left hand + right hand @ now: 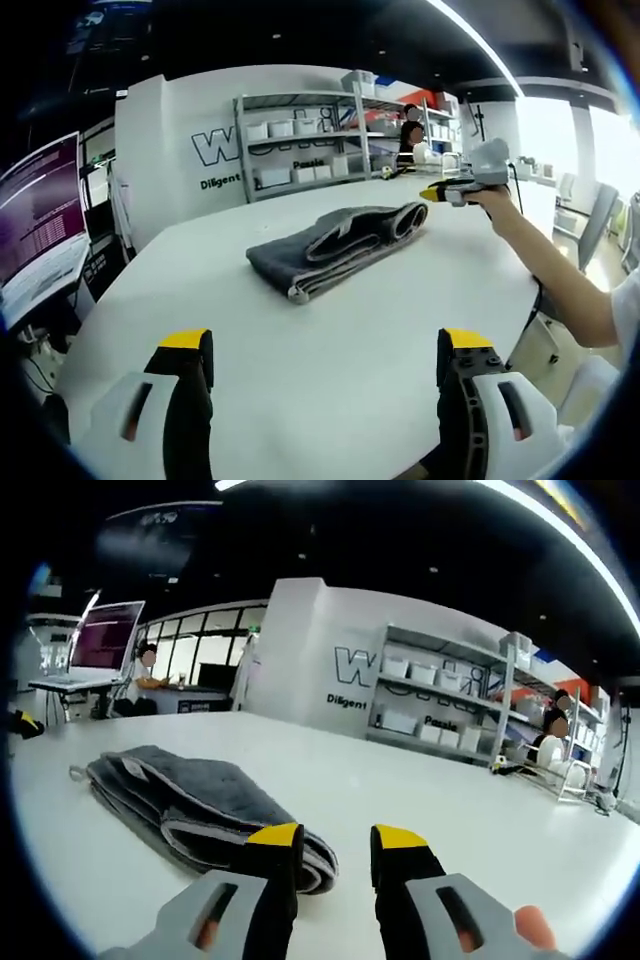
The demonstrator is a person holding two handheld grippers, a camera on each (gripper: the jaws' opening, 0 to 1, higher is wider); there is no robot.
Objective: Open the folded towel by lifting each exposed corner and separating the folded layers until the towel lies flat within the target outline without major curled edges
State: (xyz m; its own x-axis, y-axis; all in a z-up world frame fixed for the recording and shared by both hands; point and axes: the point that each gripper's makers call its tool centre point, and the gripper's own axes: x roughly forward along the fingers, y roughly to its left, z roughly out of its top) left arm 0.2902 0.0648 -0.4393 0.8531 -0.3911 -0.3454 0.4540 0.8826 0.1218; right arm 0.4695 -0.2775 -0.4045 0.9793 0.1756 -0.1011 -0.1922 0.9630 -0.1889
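Observation:
A grey towel [340, 245] lies folded in a thick bundle on the white table [300, 380], a little beyond my left gripper [325, 345]. That gripper hovers over the near table edge, jaws wide apart with nothing between them. My right gripper [462, 186], held by a hand, hangs just past the towel's far right end. In the right gripper view the towel [190, 795] stretches away to the left, its rolled end beside the left jaw. My right gripper [336, 838] is open by a narrow gap and holds nothing. A yellow tip [24, 723] shows at the far left edge.
Metal shelves [310, 140] with white boxes stand against the back wall. Monitors [40, 215] sit off the table's left side. A person's arm [555, 265] reaches in from the right. People sit in the background [150, 670]. Bare tabletop [450, 780] surrounds the towel.

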